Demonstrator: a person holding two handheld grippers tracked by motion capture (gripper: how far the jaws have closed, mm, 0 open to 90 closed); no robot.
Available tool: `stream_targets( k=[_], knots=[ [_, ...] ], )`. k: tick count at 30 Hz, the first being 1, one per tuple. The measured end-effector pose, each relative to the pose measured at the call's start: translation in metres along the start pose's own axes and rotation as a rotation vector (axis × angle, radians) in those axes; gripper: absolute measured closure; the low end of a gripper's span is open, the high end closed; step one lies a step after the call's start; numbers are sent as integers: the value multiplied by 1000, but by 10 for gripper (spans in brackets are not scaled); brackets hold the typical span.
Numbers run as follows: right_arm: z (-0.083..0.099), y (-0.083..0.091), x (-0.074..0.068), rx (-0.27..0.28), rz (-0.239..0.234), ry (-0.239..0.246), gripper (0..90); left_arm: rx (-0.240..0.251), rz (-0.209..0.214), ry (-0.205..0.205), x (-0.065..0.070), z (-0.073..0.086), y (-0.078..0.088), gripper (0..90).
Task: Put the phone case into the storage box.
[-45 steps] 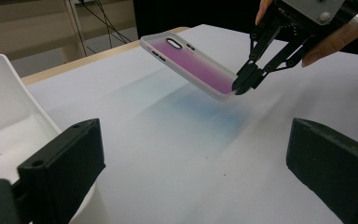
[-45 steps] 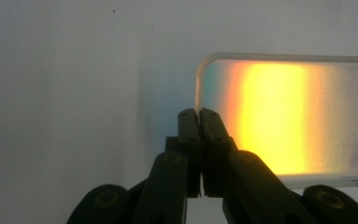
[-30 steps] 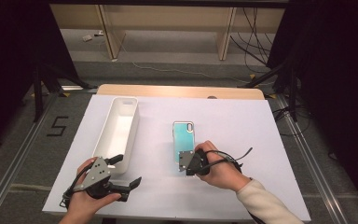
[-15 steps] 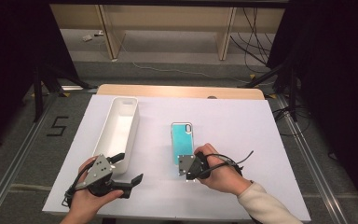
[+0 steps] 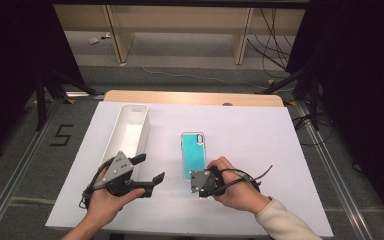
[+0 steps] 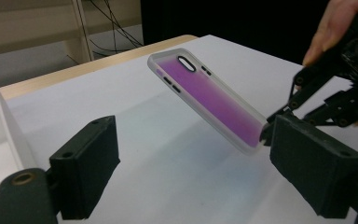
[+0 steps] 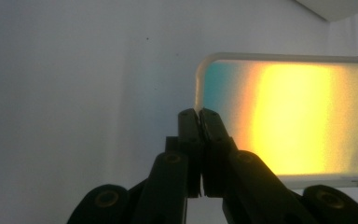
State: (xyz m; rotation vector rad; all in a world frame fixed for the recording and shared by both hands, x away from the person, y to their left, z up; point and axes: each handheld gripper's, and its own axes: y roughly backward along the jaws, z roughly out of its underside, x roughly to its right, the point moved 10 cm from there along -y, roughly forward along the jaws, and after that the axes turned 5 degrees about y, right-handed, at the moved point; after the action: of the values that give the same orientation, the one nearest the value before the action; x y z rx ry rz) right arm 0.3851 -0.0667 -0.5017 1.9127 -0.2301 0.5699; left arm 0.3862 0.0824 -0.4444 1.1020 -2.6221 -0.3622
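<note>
A: Your case [image 5: 193, 155] is off the sheet [image 5: 260, 150] at its near end. In the left gripper view it [image 6: 209, 100] hangs tilted, its camera hole on the far, higher end and its shadow on the paper below. The right gripper [image 5: 200, 184] has it by the near short edge; in the right gripper view the jaws are pinched tight on the clear rim [image 7: 200, 81] at one corner.

B: And my left?

A: The left gripper [image 5: 147, 172] is near the case on its left, level with the held end, and carries nothing. Its jaws have just been closing a little but stand wide, with bare paper between them. One pad [image 6: 314, 163] sits just in front of the case's low corner.

B: So what can bite me here?

A: I'd say the grip. You hold a long, springy case by a sliver of rim at one corner, so its own weight wants to twist it out. A quick swing would likely peel it free and drop it flat.

B: And the tray?

A: The tray [image 5: 130, 131] lies close behind your left hand [image 5: 105, 202]. If that is where the case goes, it is narrow, and a tilted case could catch a wall and be levered out of the jaws. Bring the left in gently too, since a knock on that low corner could do the same.
</note>
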Motion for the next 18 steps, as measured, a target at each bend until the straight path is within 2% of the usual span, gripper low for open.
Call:
stream_targets(
  k=[4,5,10,11,13,15,18],
  knots=[
    [-3,1,-1,12,-2,13,892,-27,-1,20,0,-7,-14,156],
    [-3,2,-1,2,19,7,893,-38,-2,25,0,-8,-18,160],
    [-6,2,-3,9,21,15,893,-70,-20,50,-4,-14,-34,192],
    [-5,3,-6,-11,17,-8,893,-81,-29,55,-5,-15,-38,215],
    [-5,3,-7,-13,15,-16,893,-94,-35,64,-6,-15,-44,224],
    [-9,3,-5,7,21,23,893,-107,-39,68,-8,-15,-50,229],
    [-11,3,-5,10,27,35,893,-126,-50,85,-10,-14,-59,228]
  ],
)
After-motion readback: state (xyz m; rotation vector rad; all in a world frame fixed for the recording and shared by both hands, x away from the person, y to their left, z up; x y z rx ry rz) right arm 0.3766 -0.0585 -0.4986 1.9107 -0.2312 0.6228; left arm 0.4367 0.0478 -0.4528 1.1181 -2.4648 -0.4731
